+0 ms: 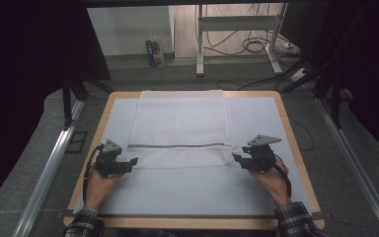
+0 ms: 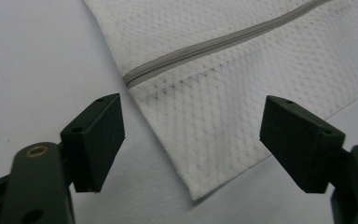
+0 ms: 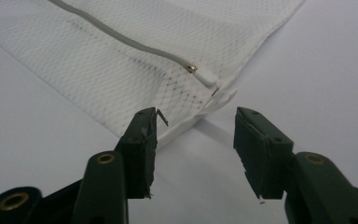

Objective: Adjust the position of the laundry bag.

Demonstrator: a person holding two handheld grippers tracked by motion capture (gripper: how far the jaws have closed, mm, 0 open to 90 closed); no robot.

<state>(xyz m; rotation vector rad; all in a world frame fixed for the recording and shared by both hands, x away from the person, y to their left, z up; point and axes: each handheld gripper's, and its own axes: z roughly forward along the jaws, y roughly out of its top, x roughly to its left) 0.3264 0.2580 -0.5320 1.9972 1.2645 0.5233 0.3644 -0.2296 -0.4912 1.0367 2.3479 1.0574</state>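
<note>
While the mesh bag (image 1: 180, 131) lies flat on the table (image 1: 187, 190), both grippers sit at its near corners. Left gripper (image 2: 191, 140) is spread around the corner. Right gripper (image 3: 196, 140) is spread too, just short of its corner. Next, I think, each must pinch.

Table (image 1: 296, 148): wooden rim, pale mat (image 1: 177, 190) on top. Floor behind: metal stand (image 1: 237, 29), loose cables (image 1: 254, 45), and a small carton (image 1: 154, 53), possibly a drinks pack.
</note>
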